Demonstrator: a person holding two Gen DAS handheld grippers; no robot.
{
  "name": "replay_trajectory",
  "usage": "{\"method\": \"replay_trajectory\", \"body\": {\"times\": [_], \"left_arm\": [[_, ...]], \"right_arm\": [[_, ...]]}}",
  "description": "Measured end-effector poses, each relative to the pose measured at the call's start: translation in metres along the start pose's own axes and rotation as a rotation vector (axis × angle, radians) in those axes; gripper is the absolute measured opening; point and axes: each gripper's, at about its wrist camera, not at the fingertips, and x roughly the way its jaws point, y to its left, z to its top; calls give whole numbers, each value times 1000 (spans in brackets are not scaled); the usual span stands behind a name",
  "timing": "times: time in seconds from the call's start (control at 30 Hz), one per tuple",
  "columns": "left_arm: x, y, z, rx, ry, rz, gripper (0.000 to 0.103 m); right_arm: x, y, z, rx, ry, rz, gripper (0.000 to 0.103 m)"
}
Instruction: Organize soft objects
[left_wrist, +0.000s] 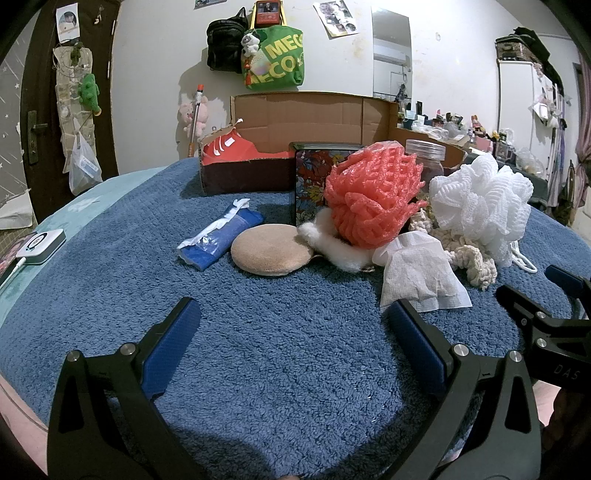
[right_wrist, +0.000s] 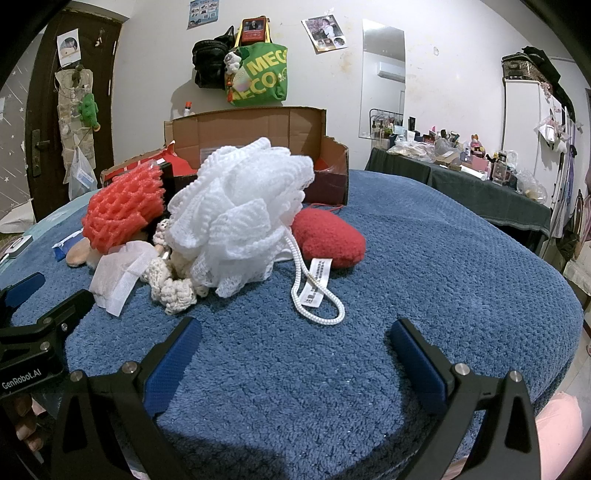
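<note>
One white mesh bath pouf (right_wrist: 236, 214) lies just ahead of the right gripper (right_wrist: 295, 354), whose jaws stand wide and empty; its cord loop (right_wrist: 317, 306) trails nearest them. The left gripper (left_wrist: 291, 332) is also wide and empty, one white tissue (left_wrist: 417, 273) just beyond its right jaw. No grasp seems begun; next, I judge, comes closing on the pouf. Beyond: one coral foam net (left_wrist: 369, 195), one tan round pad (left_wrist: 271, 254), one red felt heart (right_wrist: 328, 240), one cardboard box (left_wrist: 295, 147).

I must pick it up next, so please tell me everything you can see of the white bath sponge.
The white bath sponge is a big ruffled ball of white mesh, puffy and soft-looking. It sits on the blue towel. A white cord loop with a printed label trails from it toward the camera. On its right, the red heart cushion sits close against it; on its left, cream knitted pieces touch it. No tongs touch it.
</note>
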Motion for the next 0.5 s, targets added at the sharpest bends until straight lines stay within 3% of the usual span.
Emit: {"method": "replay_trajectory", "body": {"times": [0.5], "left_arm": [[-2, 0, 1, 9, 5, -17, 103]], "right_arm": [[-2, -2, 1, 15, -2, 13, 103]]}}
